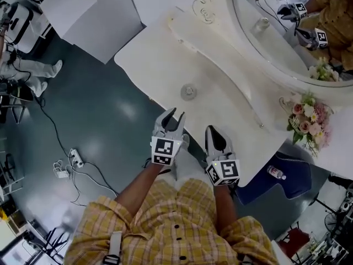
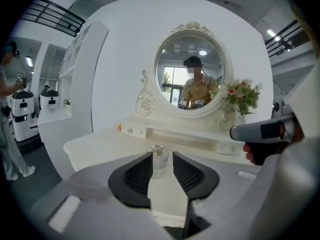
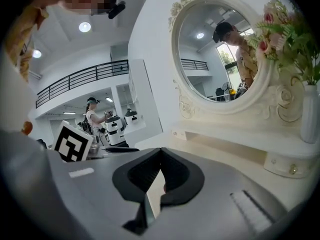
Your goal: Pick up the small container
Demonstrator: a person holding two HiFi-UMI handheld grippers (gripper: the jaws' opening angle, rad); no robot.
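Note:
The small container [image 1: 188, 91] is a clear glass jar with a metal cap, standing alone on the white vanity table [image 1: 160, 59]. My left gripper [image 1: 174, 116] hovers at the table's near edge, a short way in front of the container and pointing at it. Its jaws stand open with nothing between them. In the left gripper view the container [image 2: 158, 153] shows through the gap beyond the left gripper [image 2: 162, 159]. My right gripper [image 1: 213, 130] is to the right of the left one, over the table's edge, with its tips together and empty. The right gripper [image 3: 160, 152] points toward the mirror.
A round mirror [image 1: 287, 32] in an ornate frame rises behind a low drawer shelf [image 2: 190, 136]. A vase of pink flowers [image 1: 306, 117] stands at the table's right end. A blue seat with a bottle [image 1: 276, 173] is at the right. Cables and a power strip [image 1: 74, 159] lie on the floor.

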